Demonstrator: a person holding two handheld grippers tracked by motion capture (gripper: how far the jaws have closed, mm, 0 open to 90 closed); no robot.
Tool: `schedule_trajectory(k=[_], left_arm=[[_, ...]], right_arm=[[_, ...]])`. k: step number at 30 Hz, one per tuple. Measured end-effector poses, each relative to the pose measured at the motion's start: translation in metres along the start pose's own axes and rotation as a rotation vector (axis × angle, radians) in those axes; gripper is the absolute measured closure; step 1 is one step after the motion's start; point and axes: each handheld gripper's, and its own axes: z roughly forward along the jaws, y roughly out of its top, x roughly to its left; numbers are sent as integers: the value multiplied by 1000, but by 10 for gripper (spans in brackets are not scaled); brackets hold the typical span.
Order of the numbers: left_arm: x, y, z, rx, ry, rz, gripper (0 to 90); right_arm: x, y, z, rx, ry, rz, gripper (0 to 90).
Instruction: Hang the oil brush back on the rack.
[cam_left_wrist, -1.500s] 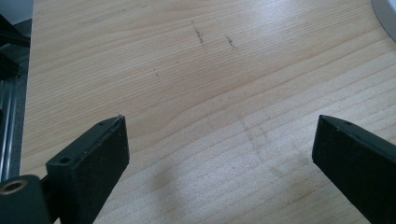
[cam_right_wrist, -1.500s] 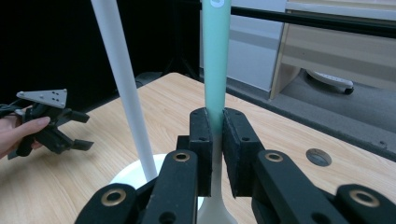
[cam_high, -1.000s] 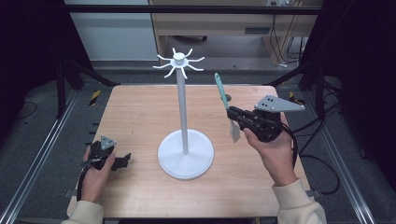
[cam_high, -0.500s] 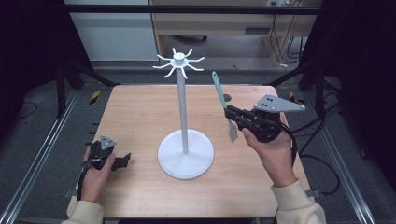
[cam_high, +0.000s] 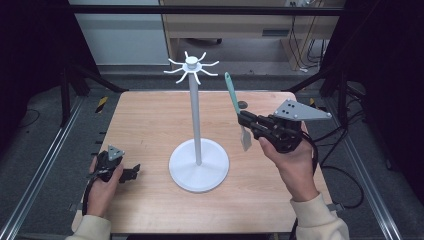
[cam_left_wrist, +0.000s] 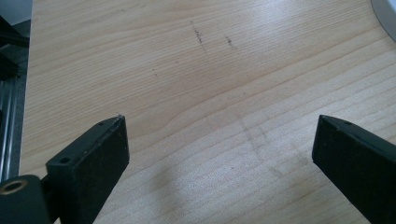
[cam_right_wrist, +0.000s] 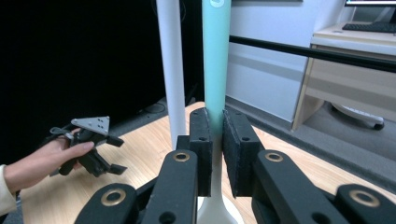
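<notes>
While the left hand-held gripper (cam_high: 131, 173) rests spread, the right hand-held gripper (cam_high: 242, 119), pinching the spatula (cam_high: 234, 97), has drifted leftward.

We see a spatula (cam_high: 235, 107) with a teal handle and pale blade, held nearly upright with its blade down, clear of the table. It stands just beside the white hook stand (cam_high: 196, 122), whose round base rests mid-table.

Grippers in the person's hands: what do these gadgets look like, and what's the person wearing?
Both grippers are black. The right gripper carries a grey three-cornered plate dotted with small holes, brass-coloured pivot pins show near its jaws, and a black cable trails off. The left gripper has a smaller grey plate. The person wears cream-coloured sleeves with ribbed cuffs.
</notes>
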Motion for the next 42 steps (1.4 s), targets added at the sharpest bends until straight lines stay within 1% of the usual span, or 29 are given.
schedule_trajectory(k=[6, 16, 34, 42], left_arm=[[0, 0, 0, 0, 0, 2, 34], [0, 0, 0, 0, -2, 2, 34], [-1, 0, 0, 0, -1, 2, 34], [0, 0, 0, 0, -1, 2, 34]], right_arm=[[4, 4, -1, -19, 16, -8, 826], [7, 9, 1, -26, 41, -16, 826], [10, 11, 7, -8, 55, -25, 826], [11, 12, 13, 0, 63, -23, 825]])
